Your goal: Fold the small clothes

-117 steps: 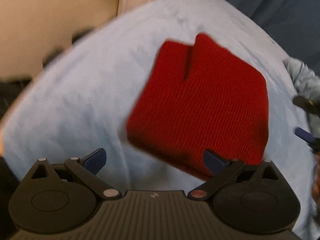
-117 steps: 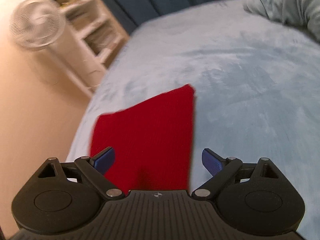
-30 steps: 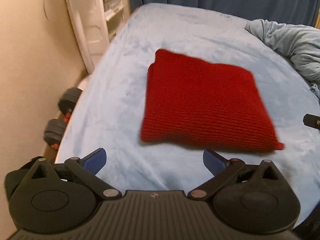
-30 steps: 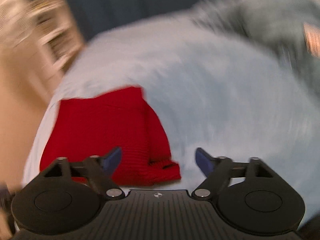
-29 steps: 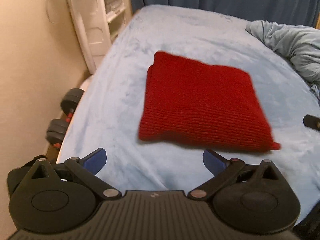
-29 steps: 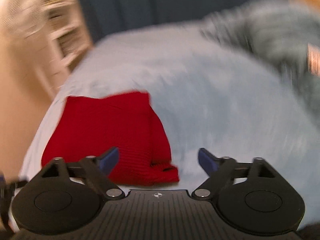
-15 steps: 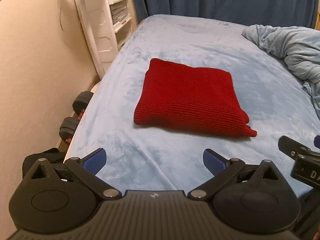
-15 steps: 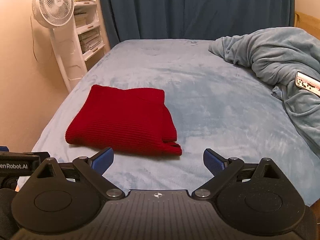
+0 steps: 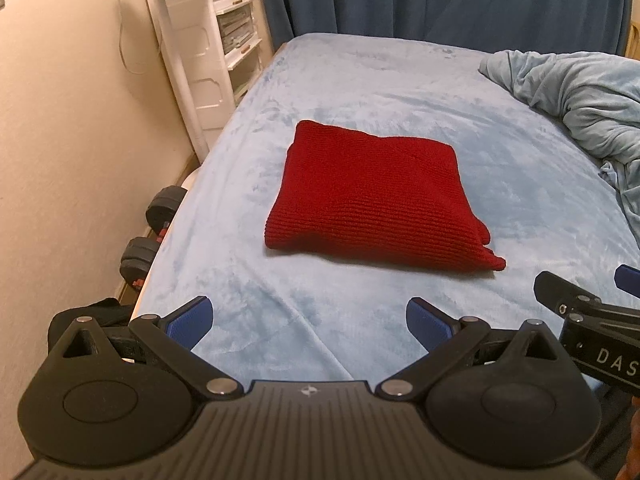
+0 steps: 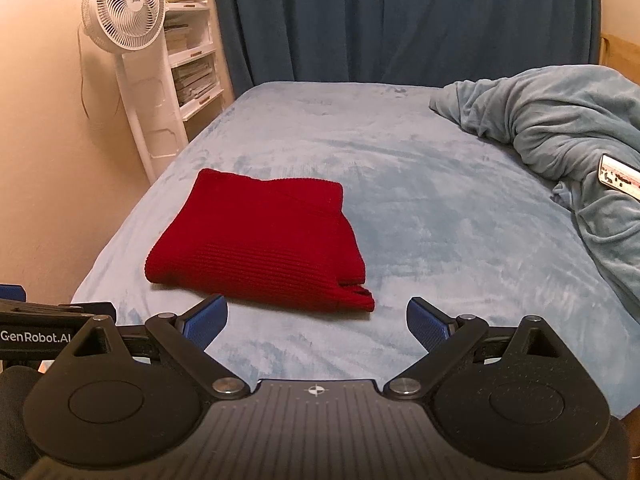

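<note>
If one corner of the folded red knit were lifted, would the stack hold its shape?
Probably not: the red knit looks soft and floppy, with loose layers showing at its near corner, so it would likely unfold. On the plush blanket it would likely drag, not slide.

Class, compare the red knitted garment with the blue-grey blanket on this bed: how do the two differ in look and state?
The red knitted garment is folded into a neat, flat rectangle; the blue-grey blanket lies bunched in a loose heap. The garment is bright red with a ribbed knit; the blanket is pale and plush. The garment lies near the bed's wall-side edge; the blanket sits at the opposite side. Both rest on the light blue bed cover.
</note>
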Available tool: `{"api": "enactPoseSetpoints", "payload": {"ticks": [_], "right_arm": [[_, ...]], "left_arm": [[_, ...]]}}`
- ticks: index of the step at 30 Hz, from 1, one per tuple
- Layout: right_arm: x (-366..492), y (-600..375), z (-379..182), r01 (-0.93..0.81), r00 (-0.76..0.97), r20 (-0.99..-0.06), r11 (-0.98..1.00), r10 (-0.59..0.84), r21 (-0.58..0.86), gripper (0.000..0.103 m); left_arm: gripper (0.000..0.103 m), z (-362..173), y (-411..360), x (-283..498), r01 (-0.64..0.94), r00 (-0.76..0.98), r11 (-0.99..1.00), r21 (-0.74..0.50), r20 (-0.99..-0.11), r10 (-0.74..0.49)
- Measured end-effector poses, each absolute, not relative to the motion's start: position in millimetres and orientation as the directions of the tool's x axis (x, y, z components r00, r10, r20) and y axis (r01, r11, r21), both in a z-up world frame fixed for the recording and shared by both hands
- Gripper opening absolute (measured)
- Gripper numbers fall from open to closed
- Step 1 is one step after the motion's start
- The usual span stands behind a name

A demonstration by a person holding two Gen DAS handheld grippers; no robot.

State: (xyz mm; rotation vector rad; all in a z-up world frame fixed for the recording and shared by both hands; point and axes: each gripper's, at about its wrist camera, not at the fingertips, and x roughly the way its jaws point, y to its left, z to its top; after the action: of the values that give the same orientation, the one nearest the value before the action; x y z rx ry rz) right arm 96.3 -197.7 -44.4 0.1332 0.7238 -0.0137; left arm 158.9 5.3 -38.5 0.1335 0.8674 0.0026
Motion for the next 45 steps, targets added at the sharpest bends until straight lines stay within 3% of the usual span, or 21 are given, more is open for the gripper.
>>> {"api": "enactPoseSetpoints", "payload": {"ticks": [17, 45], "right_arm": [[102.0, -191.9, -49.8, 0.041, 0.731, -0.681, 0.994, 0.036, 0.097, 0.102], [103.3, -188.7, -49.9, 0.042, 0.723, -0.69, 0.995, 0.03, 0.086, 0.102]], "left_arm": [[0.103, -40.6, 9.0, 164.9, 0.047, 0.636, 0.99, 0.13, -0.769, 0.071], [0.103, -41.1, 8.9, 166.6, 0.049, 0.628, 0.99, 0.133, -0.775, 0.073]]}}
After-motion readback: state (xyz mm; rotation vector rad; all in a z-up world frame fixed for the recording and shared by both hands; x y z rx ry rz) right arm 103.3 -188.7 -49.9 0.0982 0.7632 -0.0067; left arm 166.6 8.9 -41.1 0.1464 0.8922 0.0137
